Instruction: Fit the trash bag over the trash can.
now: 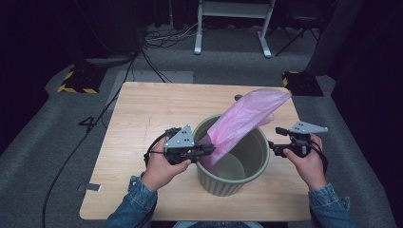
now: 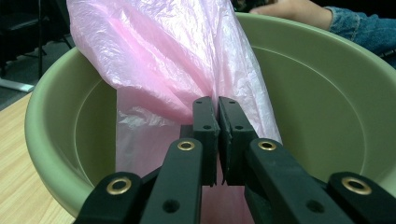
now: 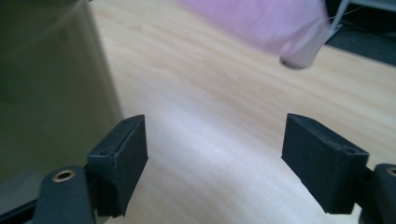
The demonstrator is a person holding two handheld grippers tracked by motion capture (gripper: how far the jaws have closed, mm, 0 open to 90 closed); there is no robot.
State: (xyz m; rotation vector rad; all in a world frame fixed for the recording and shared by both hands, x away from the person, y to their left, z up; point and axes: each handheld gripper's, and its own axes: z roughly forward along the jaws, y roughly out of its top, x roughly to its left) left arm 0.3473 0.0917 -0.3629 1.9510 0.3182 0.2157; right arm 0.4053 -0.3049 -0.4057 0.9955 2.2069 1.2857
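A green round bin [image 1: 247,176] stands on the wooden table [image 1: 152,109]. A pink plastic bag [image 1: 244,118] rises out of it and leans up toward the back right. At the bin's left rim my left gripper [image 1: 209,150] is shut on the bag. In the left gripper view its jaws [image 2: 218,109] pinch a gathered fold of the bag [image 2: 159,51] over the bin's rim [image 2: 46,88]. Just right of the bin, my right gripper [image 1: 273,147] is open and holds nothing. In the right gripper view its jaws [image 3: 215,140] stand wide apart over bare table [image 3: 210,107], with the bin's wall [image 3: 46,79] at the left and the blurred bag [image 3: 252,18] above.
The table's right edge lies close to the right hand [image 1: 311,166]. Grey carpet [image 1: 43,142] surrounds the table, with black cables [image 1: 157,40] and a white desk frame [image 1: 233,23] behind. Two yellow-and-black striped bases [image 1: 76,80] sit at the far corners.
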